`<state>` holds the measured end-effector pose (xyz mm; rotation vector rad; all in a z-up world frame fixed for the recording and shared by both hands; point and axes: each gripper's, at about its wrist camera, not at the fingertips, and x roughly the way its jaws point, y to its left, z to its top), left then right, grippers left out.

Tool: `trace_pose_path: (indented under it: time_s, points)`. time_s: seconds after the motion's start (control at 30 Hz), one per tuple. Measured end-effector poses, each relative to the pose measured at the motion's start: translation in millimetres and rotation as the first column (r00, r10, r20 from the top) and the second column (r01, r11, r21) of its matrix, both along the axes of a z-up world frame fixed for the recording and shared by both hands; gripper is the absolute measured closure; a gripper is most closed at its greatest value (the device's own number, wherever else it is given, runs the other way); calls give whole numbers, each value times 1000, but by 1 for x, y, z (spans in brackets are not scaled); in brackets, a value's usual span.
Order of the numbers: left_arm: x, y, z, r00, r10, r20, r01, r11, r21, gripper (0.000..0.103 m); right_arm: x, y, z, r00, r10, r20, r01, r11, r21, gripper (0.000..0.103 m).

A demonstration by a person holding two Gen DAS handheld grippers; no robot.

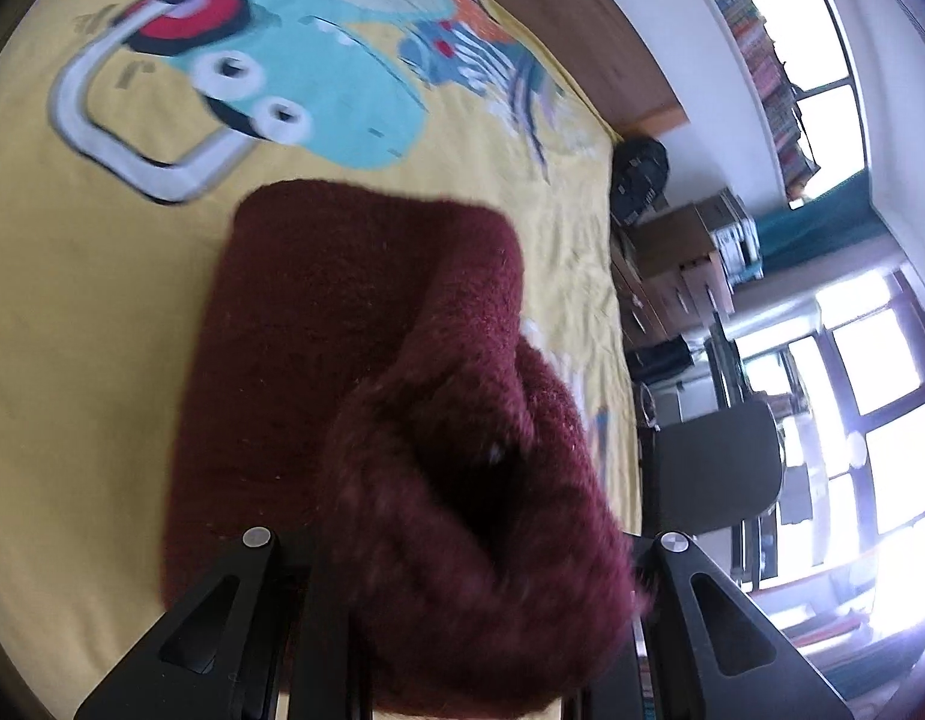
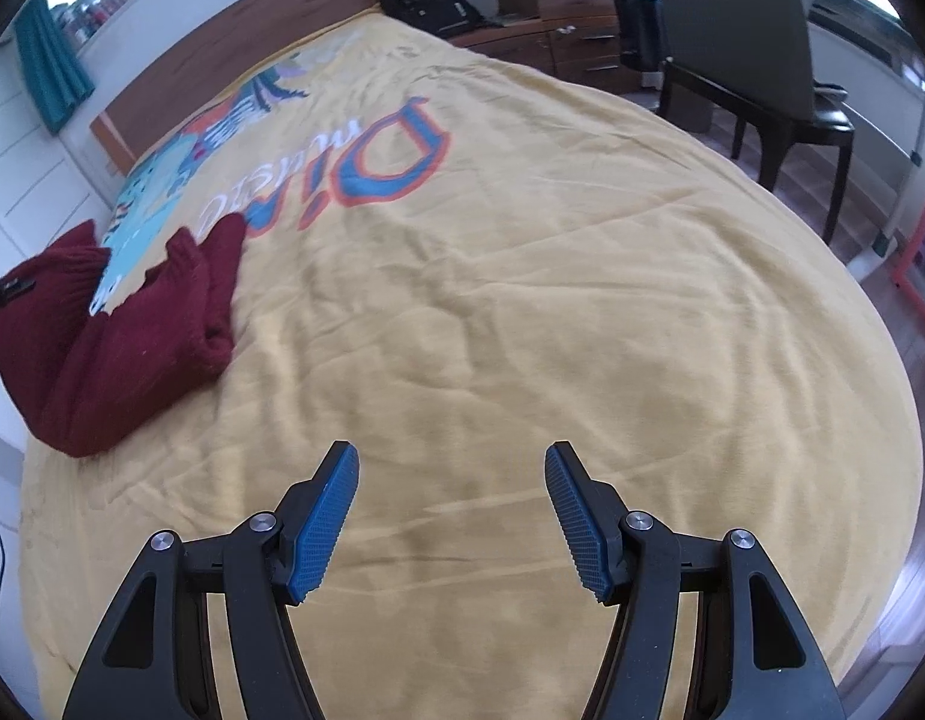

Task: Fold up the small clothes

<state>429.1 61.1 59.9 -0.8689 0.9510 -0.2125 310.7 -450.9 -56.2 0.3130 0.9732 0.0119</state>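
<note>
On the yellow blanket (image 2: 522, 300), the left gripper (image 1: 462, 630) pinched the maroon sweater (image 1: 354, 324); thick knit risked slipping loose. The right gripper (image 2: 452, 516) hung spread, well apart from the sweater.

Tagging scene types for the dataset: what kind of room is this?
Most likely a bedroom: a bed with a yellow cartoon-print blanket and wooden headboard, a chest of drawers, and a dark chair beside it. A maroon knit garment lies on the blanket.

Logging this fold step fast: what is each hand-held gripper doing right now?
Left hand-held gripper: fingertips hidden under the maroon sweater, bunched between its arms; it appears to be holding it.
Right hand-held gripper: open, empty, above the yellow blanket.
</note>
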Motion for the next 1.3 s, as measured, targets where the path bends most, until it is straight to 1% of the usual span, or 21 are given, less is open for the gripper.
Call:
trace_pose_path:
  time_s: [0.17,0.27,0.3,0.37,0.53,0.63,0.77,0.93,0.97,1.0,1.03,1.1,1.17,1.2,1.3]
  points:
    - [24,-67,-1,996,-90,-6,90,996,13,86,-9,-21,-5,999,-36,-2,36,999,13,37]
    - [30,-111,-11,988,-152,-28,153,987,40,86,-13,-32,-9,998,-55,-5,55,998,21,37]
    - [31,-128,-18,983,-176,-45,179,982,66,86,-15,-35,-10,998,-62,-6,62,998,24,37]
    - [31,-151,-29,976,-205,-67,212,971,111,86,-19,-42,-12,997,-72,-7,72,997,28,37]
    - [29,-198,-58,956,-261,-136,288,923,255,86,-27,-54,-19,996,-91,-17,91,995,28,37]
    - [26,-211,-65,953,-267,-144,299,907,297,85,-31,-60,-23,994,-102,-23,103,994,33,37]
    - [24,-218,-69,954,-264,-144,296,911,286,85,-33,-62,-25,994,-110,-24,111,993,38,37]
    - [26,-222,-73,953,-260,-157,299,895,331,84,-34,-62,-24,993,-112,-21,113,993,32,37]
    - [25,-228,-73,953,-256,-160,296,895,334,81,-35,-62,-24,993,-114,-21,114,993,30,37]
    - [25,-229,-74,952,-258,-164,299,896,329,73,-36,-63,-23,993,-116,-22,117,993,29,37]
    - [24,-232,-73,951,-263,-164,304,896,324,62,-36,-64,-23,993,-118,-22,119,993,29,37]
    - [21,-238,-71,948,-279,-156,314,903,294,53,-39,-65,-22,992,-122,-23,122,992,26,37]
    - [20,-243,-69,941,-300,-154,331,909,255,53,-41,-66,-21,992,-125,-23,126,992,24,37]
    - [18,-247,-69,938,-312,-150,341,907,248,53,-43,-67,-20,992,-127,-21,128,992,23,37]
    - [15,-248,-61,933,-334,-137,359,897,259,53,-48,-68,-15,991,-133,-15,133,991,17,37]
